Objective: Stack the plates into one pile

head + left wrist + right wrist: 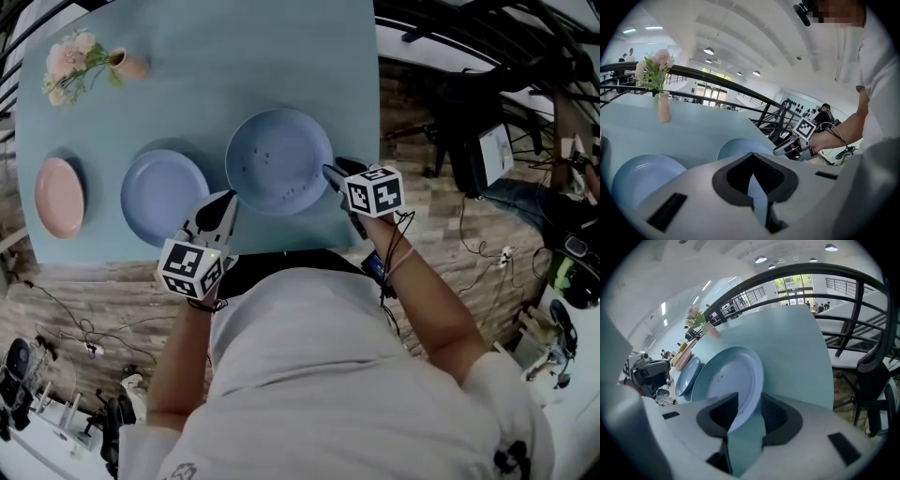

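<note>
Three plates lie apart on the pale blue table [216, 56]: a pink plate [59, 196] at the left, a blue plate [164, 195] in the middle, and a larger, deeper blue plate [278, 159] to its right. My right gripper [330, 172] stands at the large plate's near right rim. In the right gripper view its jaws [745, 401] are wide apart, the rim of the large plate [726, 380] passing between them without being pressed. My left gripper [228, 199] hovers by the table's front edge between the two blue plates, its jaws [753, 154] closed and holding nothing.
A small pink vase with flowers [127, 64] stands at the table's far left corner. Dark railings and a chair [876, 376] are beyond the table's right edge. Cables and equipment lie on the floor around the person.
</note>
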`<state>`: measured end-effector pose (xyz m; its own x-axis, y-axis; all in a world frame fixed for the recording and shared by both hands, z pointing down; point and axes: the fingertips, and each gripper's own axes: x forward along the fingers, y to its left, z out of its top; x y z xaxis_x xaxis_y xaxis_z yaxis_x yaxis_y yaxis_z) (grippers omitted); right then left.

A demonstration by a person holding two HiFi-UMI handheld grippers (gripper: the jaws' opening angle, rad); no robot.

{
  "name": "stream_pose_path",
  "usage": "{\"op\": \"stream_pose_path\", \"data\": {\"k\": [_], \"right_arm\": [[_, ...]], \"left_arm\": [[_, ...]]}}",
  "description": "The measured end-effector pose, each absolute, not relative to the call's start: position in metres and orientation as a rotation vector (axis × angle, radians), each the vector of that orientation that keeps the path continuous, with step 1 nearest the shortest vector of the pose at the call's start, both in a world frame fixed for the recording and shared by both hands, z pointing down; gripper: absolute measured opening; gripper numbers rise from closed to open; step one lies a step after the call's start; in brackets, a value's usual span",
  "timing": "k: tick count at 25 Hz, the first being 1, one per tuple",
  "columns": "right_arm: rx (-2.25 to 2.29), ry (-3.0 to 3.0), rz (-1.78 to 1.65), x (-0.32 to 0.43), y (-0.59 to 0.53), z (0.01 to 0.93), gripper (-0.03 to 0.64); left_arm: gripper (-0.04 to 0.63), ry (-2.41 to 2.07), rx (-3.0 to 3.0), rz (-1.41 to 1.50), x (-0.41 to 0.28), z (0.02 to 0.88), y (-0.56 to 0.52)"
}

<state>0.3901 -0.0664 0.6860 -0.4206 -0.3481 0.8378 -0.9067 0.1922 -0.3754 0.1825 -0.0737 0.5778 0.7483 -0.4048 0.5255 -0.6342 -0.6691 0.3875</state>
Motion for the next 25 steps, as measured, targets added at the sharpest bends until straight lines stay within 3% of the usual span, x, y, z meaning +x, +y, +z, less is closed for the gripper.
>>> {"op": "stream_pose_path", "data": {"k": [7,12,17,25], "right_arm": [[1.184,-1.802,1.302,0.391,-0.074,0.705,0.155],[1.208,-1.753,1.423,0.387,-0.073,0.714,0.121],[1.269,-1.711,1.482,0.398,-0.075,0.72,0.037],[1.296,-1.718,1.555,0.396,-0.078,0.72,0.021]], "left_arm": [[0.005,-0.747,2.371,0.562,0.182,0.588,-0.085],[0.005,-0.738,2.351,0.561,0.175,0.592,-0.086],[0.005,-0.736,2.344,0.566,0.176,0.597,-0.089],[0.005,-0.75,2.332,0.568,0.173,0.601,-0.09]]}}
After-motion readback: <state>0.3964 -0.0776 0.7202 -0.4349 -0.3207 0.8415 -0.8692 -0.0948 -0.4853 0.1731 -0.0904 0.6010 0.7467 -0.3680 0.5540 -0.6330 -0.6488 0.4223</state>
